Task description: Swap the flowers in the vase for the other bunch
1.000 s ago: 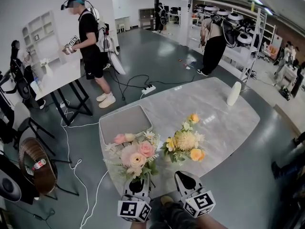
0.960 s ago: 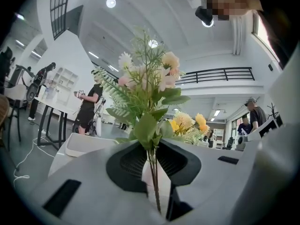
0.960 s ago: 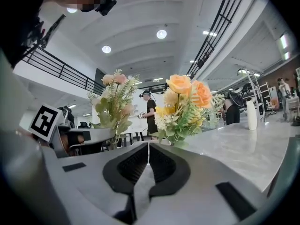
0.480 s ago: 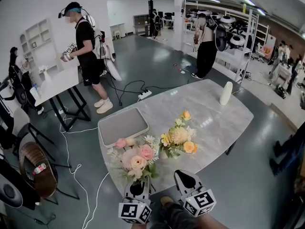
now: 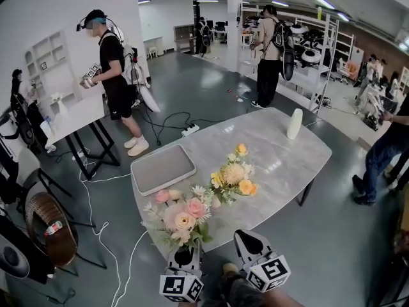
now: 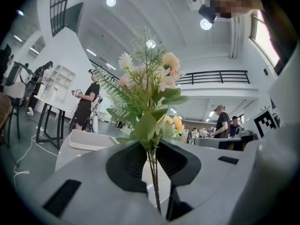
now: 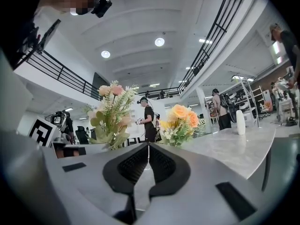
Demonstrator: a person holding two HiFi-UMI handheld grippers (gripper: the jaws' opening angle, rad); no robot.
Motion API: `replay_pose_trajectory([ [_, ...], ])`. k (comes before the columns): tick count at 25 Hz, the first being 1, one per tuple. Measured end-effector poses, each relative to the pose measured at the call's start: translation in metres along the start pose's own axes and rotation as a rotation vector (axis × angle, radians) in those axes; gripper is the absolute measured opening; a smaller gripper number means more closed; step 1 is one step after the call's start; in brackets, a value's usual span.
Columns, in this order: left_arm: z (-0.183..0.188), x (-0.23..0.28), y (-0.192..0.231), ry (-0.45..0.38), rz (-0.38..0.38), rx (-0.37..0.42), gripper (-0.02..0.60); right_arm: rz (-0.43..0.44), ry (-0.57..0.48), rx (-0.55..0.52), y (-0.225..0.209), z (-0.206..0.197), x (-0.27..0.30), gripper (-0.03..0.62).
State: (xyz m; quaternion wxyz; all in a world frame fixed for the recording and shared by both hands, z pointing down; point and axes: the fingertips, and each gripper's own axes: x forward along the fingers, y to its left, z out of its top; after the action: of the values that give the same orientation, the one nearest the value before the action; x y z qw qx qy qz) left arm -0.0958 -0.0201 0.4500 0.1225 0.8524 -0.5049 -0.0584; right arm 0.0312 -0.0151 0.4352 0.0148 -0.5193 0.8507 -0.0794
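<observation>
Left gripper view shows the left gripper clamped low on the thin green stems of the pink-and-cream flower bunch, held upright over the grey marble table's near edge. The bunch looks light, top-heavy and crushable, so the stems are the place to hold it. The right gripper is closed on nothing.

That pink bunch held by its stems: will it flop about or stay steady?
Probably sways: the pink bunch is wide on top, and the left gripper pinches only thin stems. Likely light, as those few stems hold it upright.
</observation>
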Motion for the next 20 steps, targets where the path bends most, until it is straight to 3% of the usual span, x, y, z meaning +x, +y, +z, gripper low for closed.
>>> replay_pose_trajectory([
  [20, 0.003, -0.020, -0.026, -0.018, 0.006, 0.002, 0.072, 0.014, -0.005, 0.020, -0.002, 0.008, -0.026, 0.026],
])
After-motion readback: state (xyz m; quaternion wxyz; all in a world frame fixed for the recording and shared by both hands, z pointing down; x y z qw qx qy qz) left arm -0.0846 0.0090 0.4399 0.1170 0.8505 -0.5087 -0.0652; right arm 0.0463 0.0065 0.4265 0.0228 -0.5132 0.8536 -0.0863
